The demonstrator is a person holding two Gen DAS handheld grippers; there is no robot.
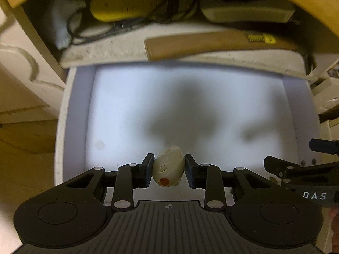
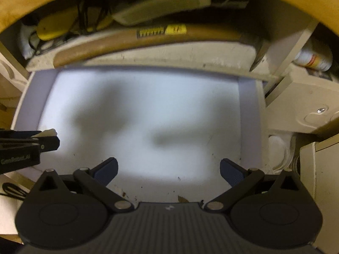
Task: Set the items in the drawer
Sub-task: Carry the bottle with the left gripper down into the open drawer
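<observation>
Drawer stands pulled out beneath both my tongs, its pale floor lit and blurred with shadows. My left gripper pinches a small cream plastic device with an orange button between its 2 pads, held above the drawer's near edge. My right gripper hangs over the same drawer with its 2 fingers spread wide and nothing between them. On the shelf behind the drawer lie a wooden handle, a yellow case and black cables.
</observation>
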